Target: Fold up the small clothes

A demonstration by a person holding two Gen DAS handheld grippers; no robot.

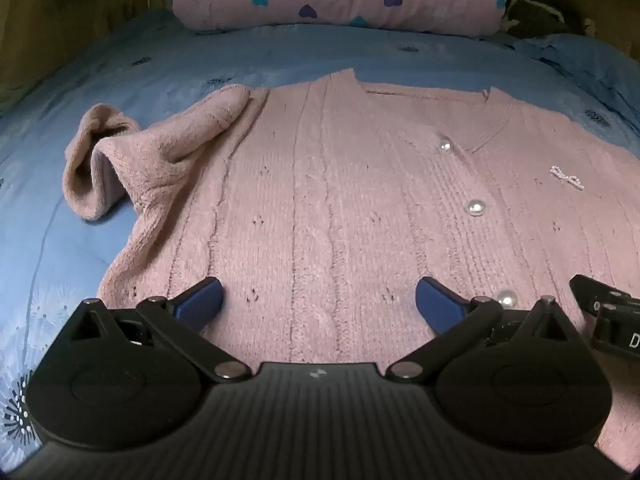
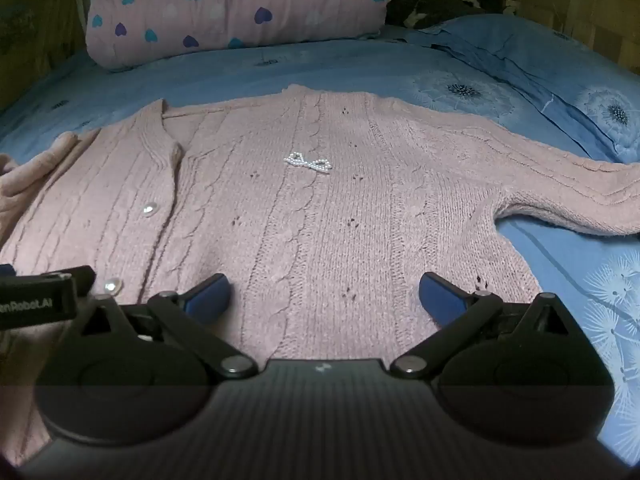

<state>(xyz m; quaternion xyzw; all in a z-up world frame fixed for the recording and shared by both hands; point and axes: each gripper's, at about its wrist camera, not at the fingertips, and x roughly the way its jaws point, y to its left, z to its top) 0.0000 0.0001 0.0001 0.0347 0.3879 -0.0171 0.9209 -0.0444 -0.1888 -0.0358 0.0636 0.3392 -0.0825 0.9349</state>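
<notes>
Pink cable-knit cardigan (image 1: 328,184) lies face up, spread flat on the blue floral bedsheet (image 1: 100,80), neckline toward the far end of the bed. Pearl buttons (image 1: 476,207) run down the placket; a small beaded bow (image 2: 308,163) sits on the chest panel.

Left gripper (image 1: 319,304): jaws spread wide, blue pads apart, nothing between them but knit below. It hovers over the lower hem area, tilted downward; can't tell whether the pads touch the fabric.

Right gripper (image 2: 325,300): same state, jaws fully spread, nothing pinched, over the other front panel near the hem.

Each gripper shows at the edge of the other's view, so they sit close, side by side.

Sleeves:
- Sleeve (image 1: 120,168) in the left wrist view is bunched and curled back on itself, cuff folded over, beside the body.
- Sleeve (image 2: 560,196) in the right wrist view lies straight out across the sheet.

Pink heart-print pillow (image 2: 236,12) sits at the head of the bed, well apart from the cardigan. Dark bundle (image 2: 440,4) beside it, too dim to identify.
</notes>
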